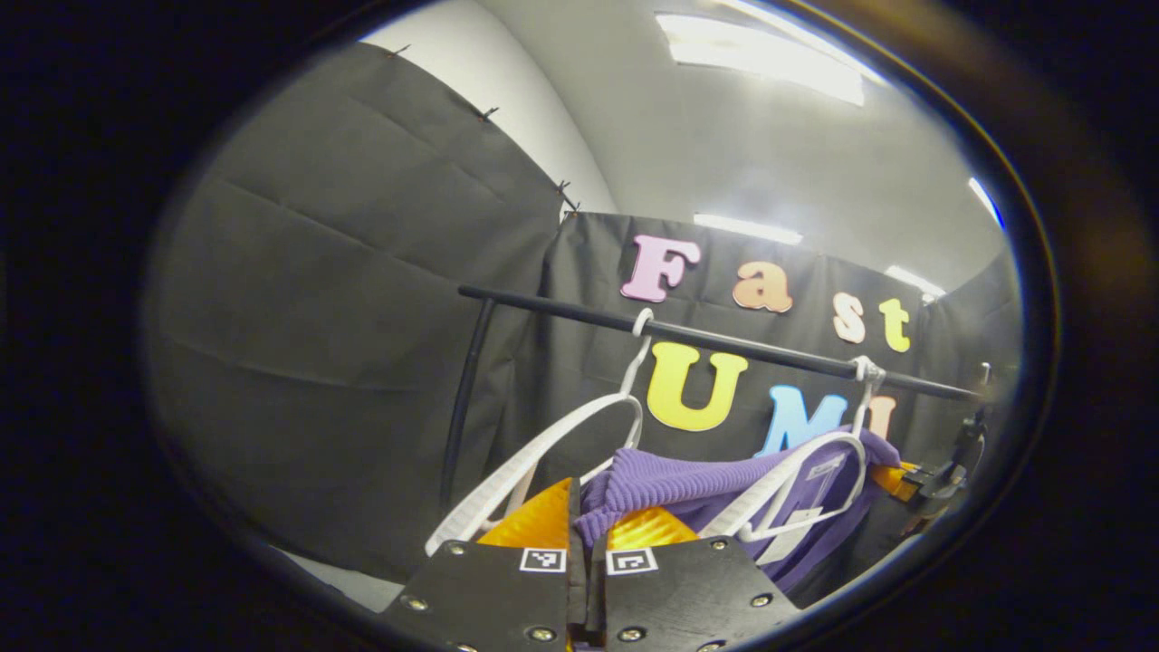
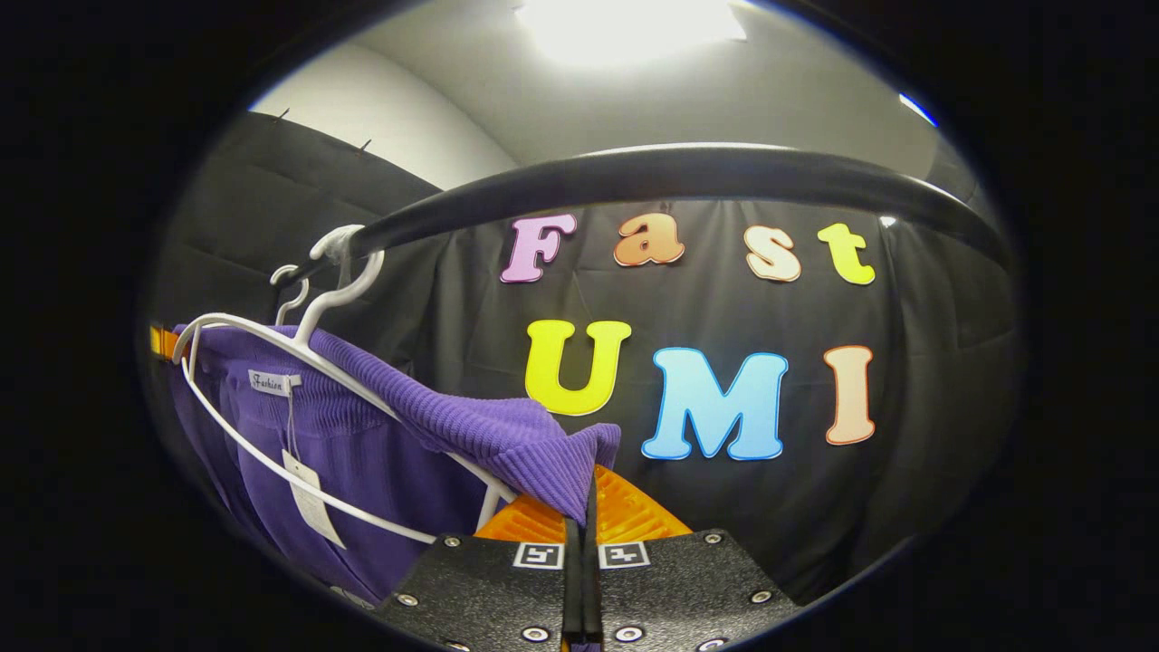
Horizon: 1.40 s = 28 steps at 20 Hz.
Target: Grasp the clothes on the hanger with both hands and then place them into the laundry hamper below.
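We are holding the purple ribbed-knit garment (image 1: 688,489) at both shoulders while it is hanging on a white plastic hanger (image 1: 797,489) from the black metal rail (image 1: 724,342). In the left gripper view, the left tongs (image 1: 587,521) are drawn nearly together, with a fold of the purple knit pinched between the fingers. In the right gripper view, the right tongs (image 2: 587,512) are likewise closed to a narrow slit on the other shoulder edge of the garment (image 2: 471,426), just beside the hanger's (image 2: 272,398) arm. A second white plastic hanger (image 1: 534,462), bare, is hanging nearer the left tongs. The laundry hamper is lying below, outside both views.

In our judgement the step in hand is freeing the garment from the hanger. We are advising lifting both shoulders evenly up and off the hanger's ends, keeping each pinch firm, since the knit may stretch or snag on the hanger and drag it off the rail.
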Tool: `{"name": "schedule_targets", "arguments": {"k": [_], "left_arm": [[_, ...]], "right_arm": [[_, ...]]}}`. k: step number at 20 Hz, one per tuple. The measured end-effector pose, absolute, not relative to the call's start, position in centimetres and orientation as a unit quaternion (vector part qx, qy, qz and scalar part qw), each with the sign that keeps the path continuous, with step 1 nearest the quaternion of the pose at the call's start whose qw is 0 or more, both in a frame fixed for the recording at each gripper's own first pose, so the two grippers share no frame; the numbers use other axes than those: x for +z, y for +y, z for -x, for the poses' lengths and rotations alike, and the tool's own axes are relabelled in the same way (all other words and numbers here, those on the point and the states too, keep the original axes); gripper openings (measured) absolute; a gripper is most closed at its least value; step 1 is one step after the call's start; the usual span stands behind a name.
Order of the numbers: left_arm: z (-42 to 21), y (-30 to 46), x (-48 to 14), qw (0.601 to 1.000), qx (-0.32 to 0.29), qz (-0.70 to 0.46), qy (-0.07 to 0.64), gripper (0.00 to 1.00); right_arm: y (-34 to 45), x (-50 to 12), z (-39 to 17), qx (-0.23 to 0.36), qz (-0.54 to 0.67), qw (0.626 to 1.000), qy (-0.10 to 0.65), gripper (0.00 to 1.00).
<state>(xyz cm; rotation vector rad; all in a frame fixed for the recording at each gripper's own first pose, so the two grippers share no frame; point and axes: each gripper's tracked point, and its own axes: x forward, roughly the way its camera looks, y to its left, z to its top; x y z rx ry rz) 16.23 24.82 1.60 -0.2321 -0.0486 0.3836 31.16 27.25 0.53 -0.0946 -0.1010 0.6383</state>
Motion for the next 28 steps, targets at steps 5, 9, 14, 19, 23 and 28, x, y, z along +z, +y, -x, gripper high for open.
{"name": "schedule_targets", "arguments": {"k": [5,9,14,19,23,28], "left_arm": [[-16.6,21.8,-2.1,0.978,0.162,0.128,-0.003,0.01],[-18.5,19.3,-4.3,0.980,0.149,0.133,0.018,0.01],[-19.8,17.0,-6.0,0.972,0.141,0.184,0.029,0.01],[-20.6,14.8,-7.7,0.972,0.139,0.183,0.045,0.00],[-20.4,13.9,-8.7,0.969,0.149,0.187,0.058,0.06],[-21.3,12.1,-9.6,0.969,0.145,0.188,0.067,0.06]], "right_arm": [[26.4,-0.6,-32.1,0.290,0.059,0.954,-0.037,0.00],[23.5,-2.2,-33.2,0.272,0.053,0.961,-0.019,0.00],[22.0,-3.9,-33.6,0.258,0.074,0.963,-0.011,0.00],[21.1,-6.7,-33.0,0.272,0.067,0.960,0.014,0.00],[20.7,-8.2,-32.8,0.281,0.073,0.957,0.022,0.00],[18.8,-10.7,-33.1,0.283,0.042,0.956,0.069,0.00]]}}
